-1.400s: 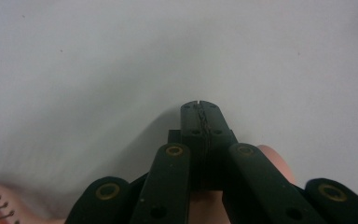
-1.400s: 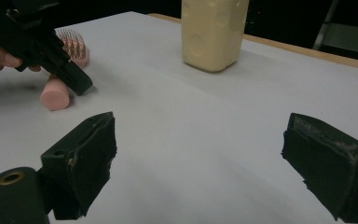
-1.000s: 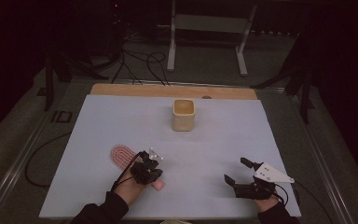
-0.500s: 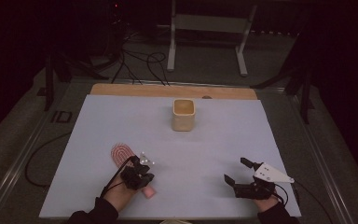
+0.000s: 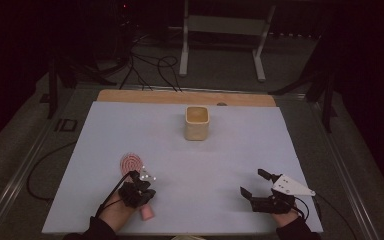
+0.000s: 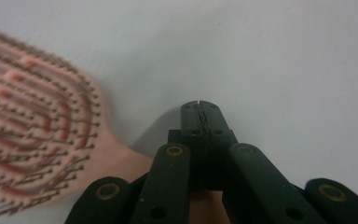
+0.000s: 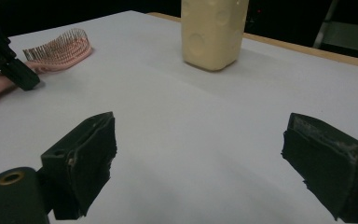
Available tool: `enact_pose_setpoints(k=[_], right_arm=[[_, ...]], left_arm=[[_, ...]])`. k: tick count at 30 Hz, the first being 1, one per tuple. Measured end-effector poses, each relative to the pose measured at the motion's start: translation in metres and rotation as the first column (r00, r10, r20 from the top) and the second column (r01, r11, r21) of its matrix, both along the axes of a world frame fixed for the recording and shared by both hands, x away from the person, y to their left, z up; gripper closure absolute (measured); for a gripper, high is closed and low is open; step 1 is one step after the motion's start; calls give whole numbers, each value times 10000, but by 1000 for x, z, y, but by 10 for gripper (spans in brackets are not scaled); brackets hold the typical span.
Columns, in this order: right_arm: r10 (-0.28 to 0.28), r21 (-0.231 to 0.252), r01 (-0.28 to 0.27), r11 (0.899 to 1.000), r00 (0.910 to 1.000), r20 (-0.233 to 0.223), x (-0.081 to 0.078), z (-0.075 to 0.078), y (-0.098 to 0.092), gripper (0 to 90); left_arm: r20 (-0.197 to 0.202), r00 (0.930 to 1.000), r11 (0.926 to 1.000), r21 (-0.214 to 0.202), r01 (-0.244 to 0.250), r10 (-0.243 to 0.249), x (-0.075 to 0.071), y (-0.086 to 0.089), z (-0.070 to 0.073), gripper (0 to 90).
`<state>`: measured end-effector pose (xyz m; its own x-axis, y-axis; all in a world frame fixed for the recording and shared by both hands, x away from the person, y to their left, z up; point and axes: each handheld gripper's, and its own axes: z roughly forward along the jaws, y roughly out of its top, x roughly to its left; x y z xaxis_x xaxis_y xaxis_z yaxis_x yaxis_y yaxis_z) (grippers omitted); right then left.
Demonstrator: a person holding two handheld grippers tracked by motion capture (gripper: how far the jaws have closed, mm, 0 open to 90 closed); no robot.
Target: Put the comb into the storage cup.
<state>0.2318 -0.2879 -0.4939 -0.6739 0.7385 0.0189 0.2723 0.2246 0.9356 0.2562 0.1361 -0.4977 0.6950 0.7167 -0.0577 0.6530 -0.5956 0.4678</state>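
High view puts the pink hairbrush (image 5: 132,163) at about seven o'clock on the table (image 5: 105,130), the left tool (image 5: 139,189) over its handle, both nearer the front edge than a second ago. Left gripper view shows that tool's jaws pressed together, empty, the bristles at nine o'clock. Right gripper view shows the right tool (image 7: 200,163) gaping wide, a cream cup (image 7: 213,31) at twelve o'clock.
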Motion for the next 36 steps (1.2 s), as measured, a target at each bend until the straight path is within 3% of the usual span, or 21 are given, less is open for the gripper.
enact_pose_setpoints(k=[18,36], right_arm=[[14,-55,-14,10000,10000,25,0,0,1,95],[-8,-52,8,10000,10000,-2,0,0,1,95]], left_arm=[[-568,9979,9961,845,-257,306,-6,47,6,900],[-593,9956,9857,1563,-623,724,-6,76,10,900]])
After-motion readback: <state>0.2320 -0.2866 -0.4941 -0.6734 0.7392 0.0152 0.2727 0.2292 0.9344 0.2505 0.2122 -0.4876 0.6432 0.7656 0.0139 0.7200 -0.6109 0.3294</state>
